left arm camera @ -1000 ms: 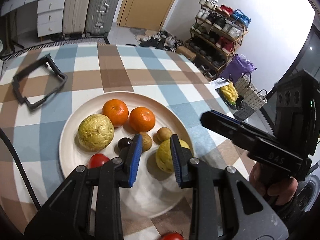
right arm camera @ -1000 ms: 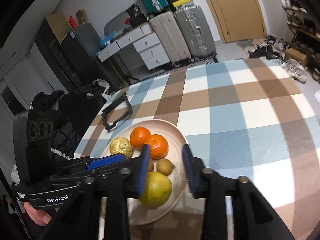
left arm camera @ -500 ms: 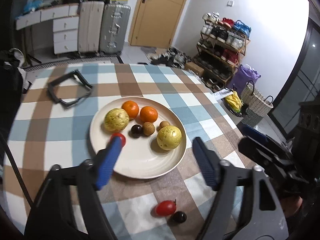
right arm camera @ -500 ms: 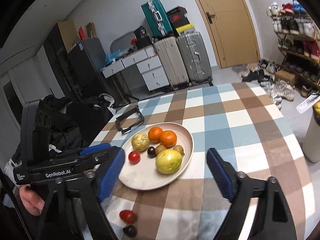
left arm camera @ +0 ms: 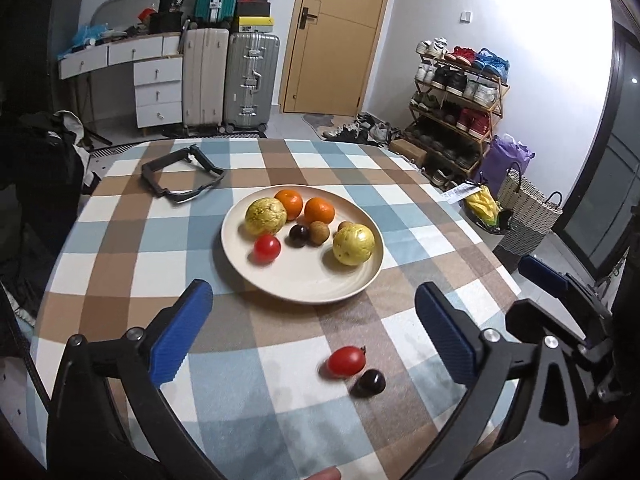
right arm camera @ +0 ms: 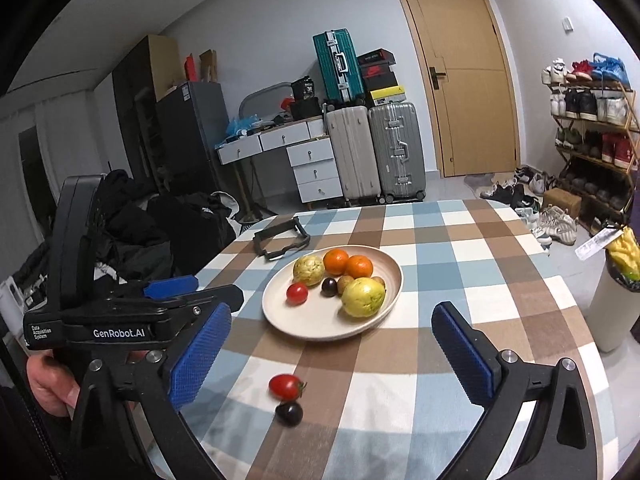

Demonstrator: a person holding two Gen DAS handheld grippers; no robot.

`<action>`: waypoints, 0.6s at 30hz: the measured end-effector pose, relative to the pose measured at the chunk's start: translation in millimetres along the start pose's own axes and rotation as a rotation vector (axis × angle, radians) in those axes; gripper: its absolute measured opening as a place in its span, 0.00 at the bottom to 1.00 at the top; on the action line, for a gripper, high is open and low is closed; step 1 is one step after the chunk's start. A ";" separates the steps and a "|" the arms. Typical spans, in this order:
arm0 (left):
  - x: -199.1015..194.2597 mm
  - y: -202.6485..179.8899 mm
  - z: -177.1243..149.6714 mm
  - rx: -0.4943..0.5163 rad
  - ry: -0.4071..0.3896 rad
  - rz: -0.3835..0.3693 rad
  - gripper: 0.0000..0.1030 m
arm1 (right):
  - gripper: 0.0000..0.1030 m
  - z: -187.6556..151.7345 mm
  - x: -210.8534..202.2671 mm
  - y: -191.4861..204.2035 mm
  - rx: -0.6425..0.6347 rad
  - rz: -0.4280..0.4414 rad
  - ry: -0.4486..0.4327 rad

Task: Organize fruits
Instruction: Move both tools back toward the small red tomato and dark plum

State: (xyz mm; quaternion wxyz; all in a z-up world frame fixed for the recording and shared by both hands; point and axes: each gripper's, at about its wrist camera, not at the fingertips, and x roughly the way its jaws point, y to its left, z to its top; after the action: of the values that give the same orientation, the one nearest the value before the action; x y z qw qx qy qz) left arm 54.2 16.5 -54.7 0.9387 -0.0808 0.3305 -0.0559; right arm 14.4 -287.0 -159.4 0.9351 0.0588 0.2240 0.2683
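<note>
1. Your left claw [left arm camera: 314, 330] has its ribbed blue pads spread wide and grips nothing; it hangs over the checked cloth of the table [left arm camera: 120, 240].
2. A black, rectangular strap-like frame [left arm camera: 182, 176] lies on the cloth at the far left, well apart from the plate.
3. The round, cream, matte plate [left arm camera: 304, 284] holds eight fruits: two rough-skinned yellow fruits [left arm camera: 266, 216], two dimpled oranges [left arm camera: 319, 210], one glossy cherry tomato [left arm camera: 267, 248], one dark round fruit [left arm camera: 299, 235] and two small brown ones [left arm camera: 319, 233].
4. On the cloth near you, off the plate, one oval cherry tomato [left arm camera: 346, 361] lies just beside one dark round fruit [left arm camera: 369, 383].
5. Your right claw [right arm camera: 332, 350] is equally wide open and empty, both loose fruits lying between its pads.
</note>
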 end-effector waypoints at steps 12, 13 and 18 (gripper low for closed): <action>-7.9 17.7 -45.2 -0.027 0.019 0.056 0.99 | 1.00 -44.8 12.4 9.3 0.007 0.009 0.141; -6.9 20.9 -49.6 -0.033 0.026 0.059 0.99 | 1.00 -48.4 14.9 9.3 0.009 0.010 0.156; -1.9 39.1 -67.1 -0.064 0.043 0.079 0.99 | 1.00 -64.2 31.1 10.5 0.028 0.033 0.232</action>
State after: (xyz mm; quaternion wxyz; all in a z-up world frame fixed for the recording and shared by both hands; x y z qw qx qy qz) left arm 12.5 47.5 -112.6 0.9297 -0.0963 0.3554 -0.0101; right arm 3.9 -262.3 -226.3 0.8974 0.0441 0.3335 0.2854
